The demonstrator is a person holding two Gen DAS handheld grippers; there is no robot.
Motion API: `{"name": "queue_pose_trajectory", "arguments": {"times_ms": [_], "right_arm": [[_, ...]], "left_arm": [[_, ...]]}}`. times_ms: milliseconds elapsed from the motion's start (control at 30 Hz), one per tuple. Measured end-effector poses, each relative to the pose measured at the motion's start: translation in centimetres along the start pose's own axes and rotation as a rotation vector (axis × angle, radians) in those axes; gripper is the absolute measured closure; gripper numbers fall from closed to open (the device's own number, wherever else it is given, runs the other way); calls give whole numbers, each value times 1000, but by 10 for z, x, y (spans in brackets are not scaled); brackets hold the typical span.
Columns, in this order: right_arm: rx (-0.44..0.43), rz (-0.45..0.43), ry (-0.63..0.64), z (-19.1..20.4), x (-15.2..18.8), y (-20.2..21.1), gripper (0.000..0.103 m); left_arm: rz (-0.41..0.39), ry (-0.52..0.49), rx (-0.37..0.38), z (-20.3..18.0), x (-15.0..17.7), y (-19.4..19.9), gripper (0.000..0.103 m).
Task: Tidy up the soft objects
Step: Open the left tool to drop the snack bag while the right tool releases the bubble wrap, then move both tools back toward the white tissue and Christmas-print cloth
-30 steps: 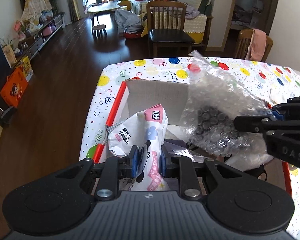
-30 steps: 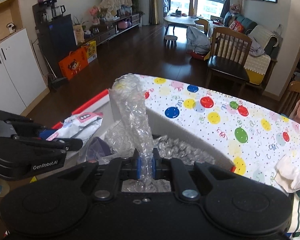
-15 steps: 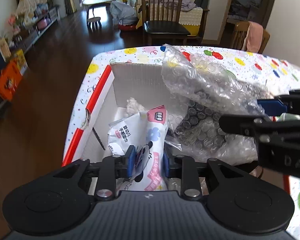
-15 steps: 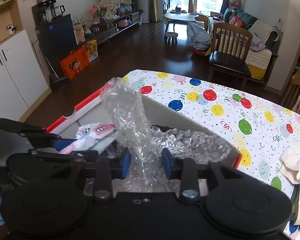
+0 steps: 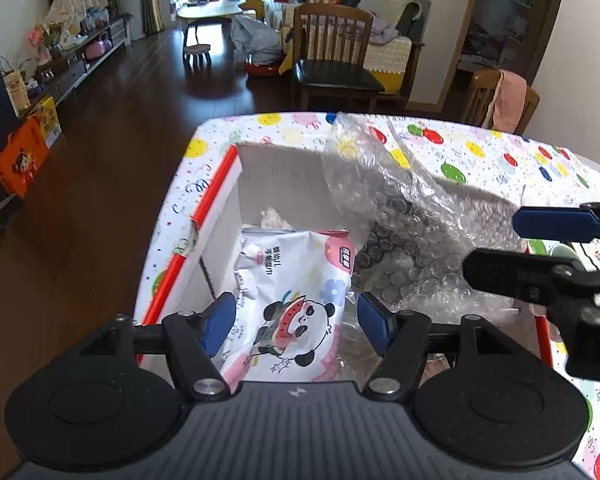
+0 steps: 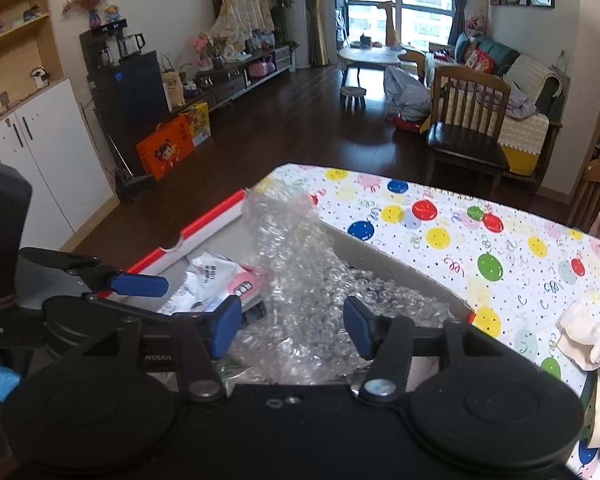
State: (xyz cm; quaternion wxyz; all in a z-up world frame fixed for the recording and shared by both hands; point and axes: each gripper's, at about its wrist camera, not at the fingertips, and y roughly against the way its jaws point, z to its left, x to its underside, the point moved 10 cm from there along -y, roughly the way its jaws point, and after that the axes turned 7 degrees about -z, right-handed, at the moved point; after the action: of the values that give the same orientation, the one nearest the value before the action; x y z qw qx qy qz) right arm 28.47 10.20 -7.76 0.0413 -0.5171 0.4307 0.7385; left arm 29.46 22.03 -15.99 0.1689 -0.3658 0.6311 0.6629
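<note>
Left gripper (image 5: 296,318) fingers were spread open around the wet-wipe pack (image 5: 288,280), which lay inside the box (image 5: 276,172), its lower end cut off by the gripper body. Right gripper (image 6: 292,326) fingers were also open, flanking the bubble wrap (image 6: 300,300) heaped in the box on the counter (image 6: 440,224); the box floor under the wrap was hidden.

1. The left wrist view looks forward and down along the left claw (image 5: 296,322), close above the open cardboard box (image 5: 284,168).
2. The right wrist view looks from just beside it, angled leftward over the same box (image 6: 384,258).
3. Both share the box, bubble wrap (image 5: 400,236), wipes pack (image 5: 292,280), bench (image 5: 480,152), and living room beyond.
</note>
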Motion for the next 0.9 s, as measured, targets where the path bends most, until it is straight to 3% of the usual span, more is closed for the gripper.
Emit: {"name": "queue_pose_trajectory", "arguments": {"times_ms": [467, 733, 900], "right_arm": [[-57, -145, -19, 1, -15, 84, 28], [-42, -217, -14, -21, -10, 143, 19], [-20, -247, -57, -51, 1, 173, 15]], "left_arm": [[-93, -30, 1, -18, -17, 64, 34], [-123, -78, 36, -59, -22, 102, 34], [-150, -116, 71, -95, -24, 120, 25]]}}
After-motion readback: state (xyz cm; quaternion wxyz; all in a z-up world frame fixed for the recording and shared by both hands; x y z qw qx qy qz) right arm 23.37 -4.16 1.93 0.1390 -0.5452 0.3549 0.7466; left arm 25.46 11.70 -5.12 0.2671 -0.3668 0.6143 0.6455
